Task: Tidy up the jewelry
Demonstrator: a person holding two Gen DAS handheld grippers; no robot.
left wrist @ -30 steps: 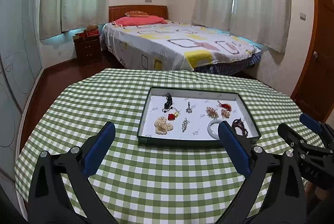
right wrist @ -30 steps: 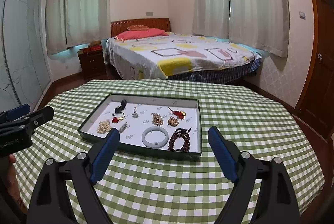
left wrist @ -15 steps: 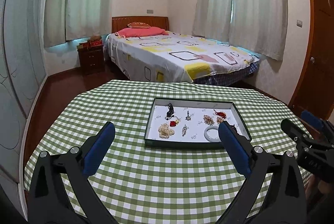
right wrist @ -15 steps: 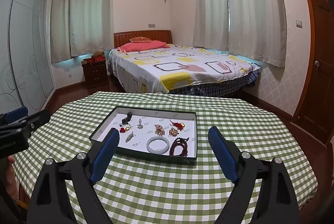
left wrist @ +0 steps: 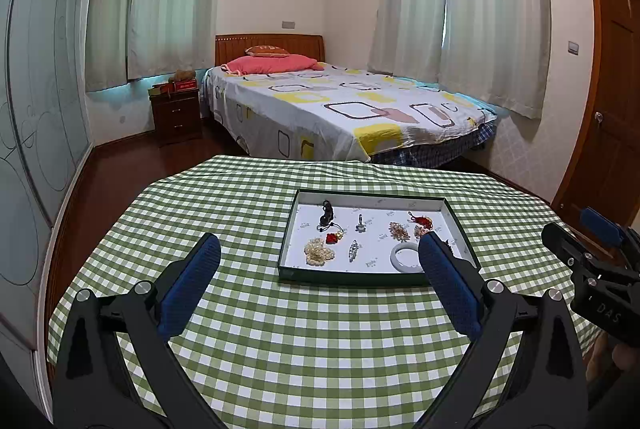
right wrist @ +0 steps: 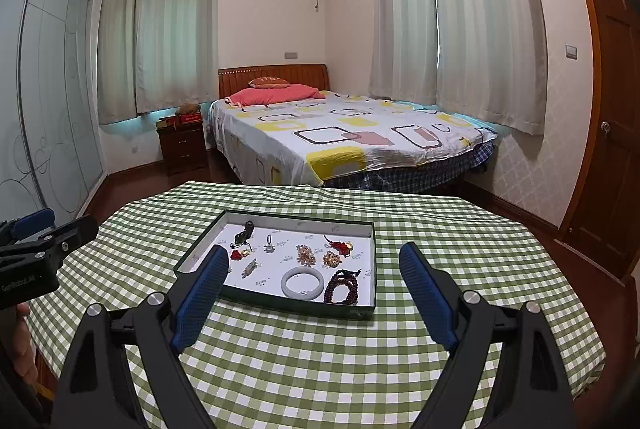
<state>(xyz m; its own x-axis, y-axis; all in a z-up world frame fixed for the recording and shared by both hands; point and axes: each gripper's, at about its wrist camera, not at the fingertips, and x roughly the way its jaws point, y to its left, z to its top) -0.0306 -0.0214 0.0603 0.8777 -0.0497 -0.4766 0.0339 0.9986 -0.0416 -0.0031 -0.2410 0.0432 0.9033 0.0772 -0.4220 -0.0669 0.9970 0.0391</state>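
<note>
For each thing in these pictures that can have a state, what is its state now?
left gripper: open, holds nothing
right gripper: open, holds nothing
green tray: no lid, flat on the table
white bangle: lying flat in the tray
dark bead bracelet: coiled in the tray
door: shut
curtains: drawn

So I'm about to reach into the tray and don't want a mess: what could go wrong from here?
The pieces lie close together: taking the white bangle could snag the dark bead bracelet beside it. The tray sits loose on the checked tablecloth, so a nudge from either open hand-held gripper, left or right, may slide it.
</note>
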